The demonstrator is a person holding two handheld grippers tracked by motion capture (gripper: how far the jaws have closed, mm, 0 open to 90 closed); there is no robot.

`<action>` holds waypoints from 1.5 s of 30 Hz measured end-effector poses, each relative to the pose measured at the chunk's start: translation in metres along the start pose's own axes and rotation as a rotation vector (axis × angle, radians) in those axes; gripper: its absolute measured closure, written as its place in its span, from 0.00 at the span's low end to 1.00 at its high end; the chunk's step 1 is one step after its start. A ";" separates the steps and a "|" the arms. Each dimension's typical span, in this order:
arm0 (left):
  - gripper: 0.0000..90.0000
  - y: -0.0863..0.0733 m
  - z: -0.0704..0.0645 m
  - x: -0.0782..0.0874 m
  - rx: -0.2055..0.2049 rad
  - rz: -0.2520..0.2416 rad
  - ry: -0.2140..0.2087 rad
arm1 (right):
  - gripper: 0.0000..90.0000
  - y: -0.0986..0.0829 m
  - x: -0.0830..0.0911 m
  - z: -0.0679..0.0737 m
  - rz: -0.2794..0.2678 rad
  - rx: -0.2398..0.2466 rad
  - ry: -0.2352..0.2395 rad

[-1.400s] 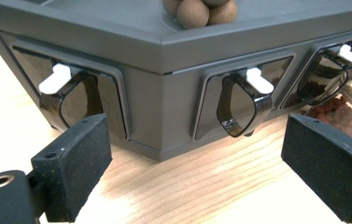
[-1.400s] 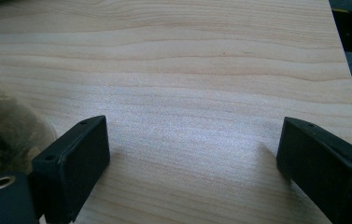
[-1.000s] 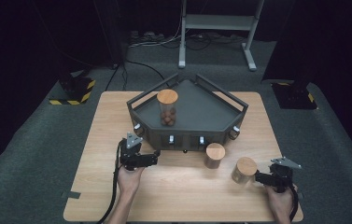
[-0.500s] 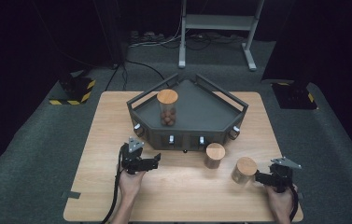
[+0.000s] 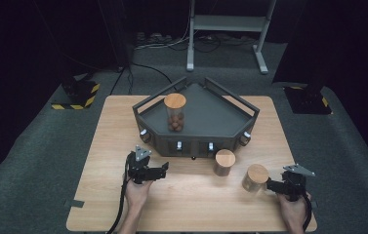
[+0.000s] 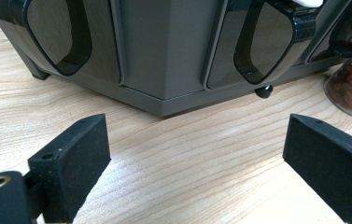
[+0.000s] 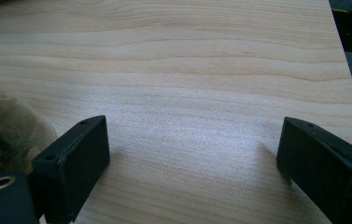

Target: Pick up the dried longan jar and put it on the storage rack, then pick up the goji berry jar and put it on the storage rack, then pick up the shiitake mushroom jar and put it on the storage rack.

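Here, both the left gripper (image 5: pixel 164 170) and right gripper (image 5: pixel 270 185) gape wide over the pale wooden table (image 5: pixel 108 146).

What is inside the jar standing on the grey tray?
The jar on the tray holds brown round pieces piled at its bottom, the upper part looking empty. Its wooden lid covers the top, and the tray rail hides nothing of it. What the pieces are cannot be told.

The table (image 5: pixel 191 195) is lit evenly from above in the high view, while the upper part of the frame is left almost black. In the right gripper view a pale glare is spread across the middle of the wood, and a jar (image 7: pixel 5 126) at the left edge is blurred. Reflections are seen on the rack (image 6: pixel 164 51) panels.
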State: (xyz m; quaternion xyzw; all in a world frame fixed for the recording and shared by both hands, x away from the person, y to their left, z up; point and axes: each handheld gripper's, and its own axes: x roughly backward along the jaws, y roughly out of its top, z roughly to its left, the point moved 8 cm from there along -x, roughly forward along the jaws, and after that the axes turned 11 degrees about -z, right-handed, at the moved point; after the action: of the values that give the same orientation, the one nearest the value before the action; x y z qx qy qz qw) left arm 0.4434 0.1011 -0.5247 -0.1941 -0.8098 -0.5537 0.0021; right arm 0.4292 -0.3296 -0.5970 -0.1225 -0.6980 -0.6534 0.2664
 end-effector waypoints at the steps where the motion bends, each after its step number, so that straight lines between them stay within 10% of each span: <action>1: 0.08 0.000 0.000 0.000 0.003 0.001 0.001 | 0.10 0.000 0.000 0.000 0.000 0.000 0.000; 45: 0.07 -0.053 0.021 -0.015 -0.059 0.080 0.087 | 0.10 0.000 0.000 0.000 -0.001 0.003 0.001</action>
State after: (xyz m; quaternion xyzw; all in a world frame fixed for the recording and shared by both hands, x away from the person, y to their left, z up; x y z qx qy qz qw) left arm 0.4450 0.0989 -0.5835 -0.2021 -0.7838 -0.5847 0.0540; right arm 0.4297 -0.3297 -0.5970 -0.1214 -0.6989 -0.6526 0.2665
